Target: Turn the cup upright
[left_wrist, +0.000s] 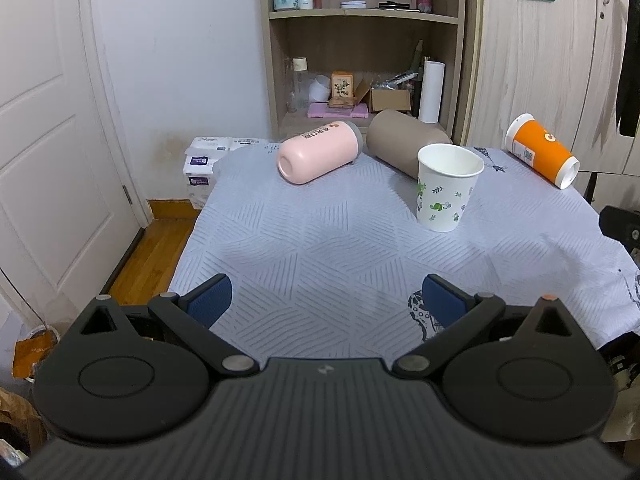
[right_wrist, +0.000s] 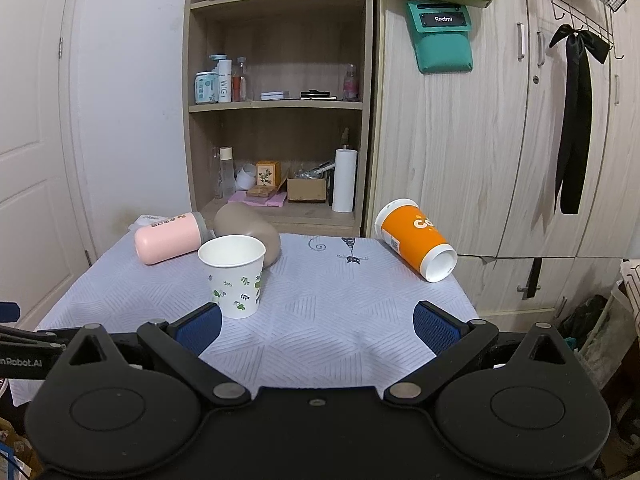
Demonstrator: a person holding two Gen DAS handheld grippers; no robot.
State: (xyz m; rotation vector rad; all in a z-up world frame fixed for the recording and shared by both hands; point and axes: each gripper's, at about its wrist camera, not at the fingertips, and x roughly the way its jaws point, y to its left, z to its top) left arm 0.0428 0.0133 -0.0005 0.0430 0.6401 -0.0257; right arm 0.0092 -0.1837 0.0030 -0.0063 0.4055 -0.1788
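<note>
A white paper cup with a leaf print stands upright, mouth up, on the cloth-covered table; it also shows in the right wrist view. A pink cup, a tan cup and an orange cup lie on their sides at the back. My left gripper is open and empty over the near table. My right gripper is open and empty, its left finger just in front of the paper cup.
A wooden shelf unit with bottles and boxes stands behind the table. A wardrobe is at the right, a white door at the left. Tissue packs sit by the table's far left corner.
</note>
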